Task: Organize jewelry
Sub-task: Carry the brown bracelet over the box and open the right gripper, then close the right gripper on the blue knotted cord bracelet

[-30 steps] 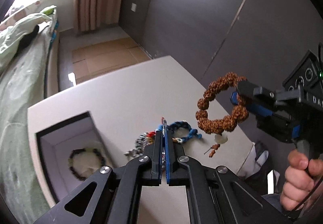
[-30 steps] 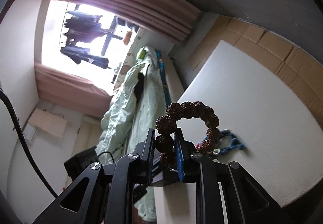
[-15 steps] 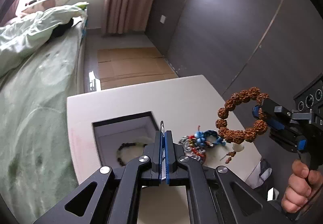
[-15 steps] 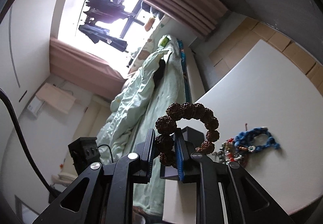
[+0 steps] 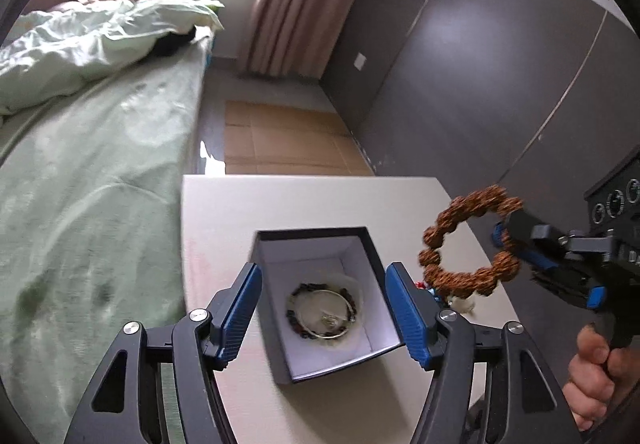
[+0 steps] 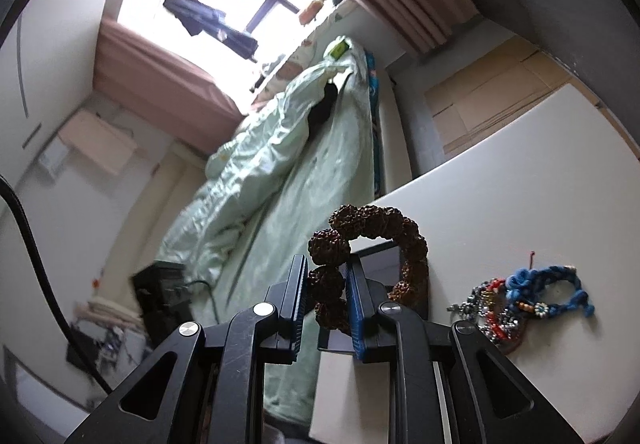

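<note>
Left gripper (image 5: 324,308): fingers opening, nothing between them, above the open box (image 5: 320,240).
Box: on the surface (image 5: 304,200), holds a dark bead bracelet (image 5: 322,310).
Right gripper (image 6: 327,294): fingers clenched on the brown seed bracelet (image 6: 372,244), held in the air right of the box.
Loose jewelry (image 6: 528,300): heaped on the surface beside the box.
Bed (image 5: 92,172): along the surface's left edge.
</note>
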A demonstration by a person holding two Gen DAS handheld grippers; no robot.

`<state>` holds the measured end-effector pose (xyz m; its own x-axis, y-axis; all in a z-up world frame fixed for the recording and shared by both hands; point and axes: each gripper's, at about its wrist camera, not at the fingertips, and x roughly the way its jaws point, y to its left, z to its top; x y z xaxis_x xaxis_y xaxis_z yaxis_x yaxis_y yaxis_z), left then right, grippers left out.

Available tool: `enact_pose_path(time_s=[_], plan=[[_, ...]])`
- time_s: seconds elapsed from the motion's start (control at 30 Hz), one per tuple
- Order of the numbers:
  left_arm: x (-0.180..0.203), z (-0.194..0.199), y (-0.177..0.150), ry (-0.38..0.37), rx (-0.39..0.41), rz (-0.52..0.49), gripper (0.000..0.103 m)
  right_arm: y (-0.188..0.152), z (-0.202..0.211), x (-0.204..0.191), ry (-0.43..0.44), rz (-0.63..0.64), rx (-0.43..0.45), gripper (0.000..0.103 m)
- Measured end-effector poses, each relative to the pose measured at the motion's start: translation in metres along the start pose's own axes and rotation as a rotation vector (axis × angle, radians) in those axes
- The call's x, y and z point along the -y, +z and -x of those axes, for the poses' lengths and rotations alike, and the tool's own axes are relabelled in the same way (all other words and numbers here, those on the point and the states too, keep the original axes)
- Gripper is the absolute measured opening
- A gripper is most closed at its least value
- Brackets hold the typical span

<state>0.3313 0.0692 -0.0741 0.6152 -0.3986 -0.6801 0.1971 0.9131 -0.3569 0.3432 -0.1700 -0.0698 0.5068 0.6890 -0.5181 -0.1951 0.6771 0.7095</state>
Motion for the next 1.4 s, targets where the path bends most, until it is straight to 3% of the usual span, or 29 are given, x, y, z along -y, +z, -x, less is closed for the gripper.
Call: enact_pose_path(time_s=[0.33,0.4,0.47,0.53,0.6,0.7,0.87,0.97,1.4], plan=[[-0.029,0.016,-0.009,0.057,0.032,0.038,0.066,-0.001,-0.043,-0.025,-0.051,0.099,-0.109,0.02],[-0.034,0.019,-0.009,0.067,0.038,0.052,0.068,-0.002,-0.05,-0.029,-0.067,0.117,-0.126,0.02],[-0.04,0.022,-0.009,0.076,0.053,0.07,0.078,-0.002,-0.059,-0.034,-0.091,0.13,-0.141,0.021],[-0.044,0.025,-0.009,0.078,0.071,0.085,0.085,-0.001,-0.065,-0.031,-0.107,0.118,-0.167,0.03],[-0.044,0.027,-0.008,0.077,0.087,0.093,0.088,0.0,-0.065,-0.028,-0.108,0.089,-0.17,0.072],[-0.042,0.028,-0.005,0.075,0.104,0.105,0.091,0.004,-0.049,-0.026,-0.085,0.07,-0.116,0.082],[-0.029,0.025,-0.002,0.057,0.117,0.089,0.095,0.008,-0.01,-0.02,-0.164,0.068,0.025,0.082],[-0.018,0.023,-0.001,0.049,0.118,0.071,0.095,0.008,0.006,-0.019,-0.213,0.098,0.063,0.082],[0.029,-0.001,0.001,0.024,0.06,-0.019,0.095,0.005,0.047,0.034,-0.353,-0.014,0.03,0.082]])
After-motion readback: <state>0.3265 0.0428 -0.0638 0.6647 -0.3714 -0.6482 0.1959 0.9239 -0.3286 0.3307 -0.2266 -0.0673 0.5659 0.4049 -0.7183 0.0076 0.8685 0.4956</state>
